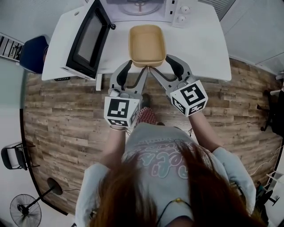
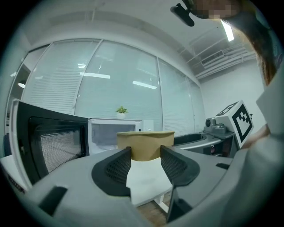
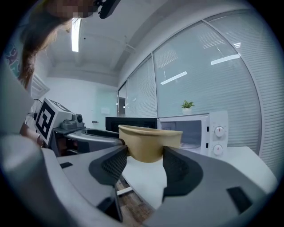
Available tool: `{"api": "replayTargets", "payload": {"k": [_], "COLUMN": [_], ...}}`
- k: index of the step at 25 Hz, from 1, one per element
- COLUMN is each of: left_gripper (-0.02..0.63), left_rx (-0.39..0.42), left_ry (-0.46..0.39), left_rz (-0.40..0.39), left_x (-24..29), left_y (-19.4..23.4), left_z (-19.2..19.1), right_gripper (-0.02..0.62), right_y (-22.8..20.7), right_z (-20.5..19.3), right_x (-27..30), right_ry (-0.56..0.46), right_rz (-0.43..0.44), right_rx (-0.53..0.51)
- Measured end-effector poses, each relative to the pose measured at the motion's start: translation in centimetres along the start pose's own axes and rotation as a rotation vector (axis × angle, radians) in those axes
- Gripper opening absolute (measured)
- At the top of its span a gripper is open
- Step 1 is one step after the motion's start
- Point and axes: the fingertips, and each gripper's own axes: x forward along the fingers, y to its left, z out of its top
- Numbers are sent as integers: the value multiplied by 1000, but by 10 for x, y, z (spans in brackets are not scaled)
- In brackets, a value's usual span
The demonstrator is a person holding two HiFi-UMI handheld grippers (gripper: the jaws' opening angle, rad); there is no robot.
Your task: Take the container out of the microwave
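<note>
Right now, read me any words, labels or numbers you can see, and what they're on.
Nothing reads clearly.
Shirt: pink lettering, too blurred to read.
Microwave dials: any markings too small to read.
Marker cubes: black-and-white squares only, no words.

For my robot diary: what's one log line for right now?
left claw: on container | right claw: on container | microwave: door open, container out

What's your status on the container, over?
Left gripper and right gripper both shut on container. Container clear of microwave, over near table edge. Door open, left of it; path clear.
</note>
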Motion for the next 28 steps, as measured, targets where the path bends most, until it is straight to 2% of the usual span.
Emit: {"api": "replayTargets", "payload": {"k": [16,28], "left_gripper": [202,202], "left_rx": [37,74], "left_ry": [-71,-88], "left_rz": [52,35], "left_x": [-64,-82], "left_y": [-61,-74], "left_z": [22,27], "right_gripper": [242,242], "right_y": [46,61], "right_z": [21,25], "right_x": [-75,-91], "right_ry": [-64,-76], "right_rz": [5,-2], "right_rx": [-98,-97]}}
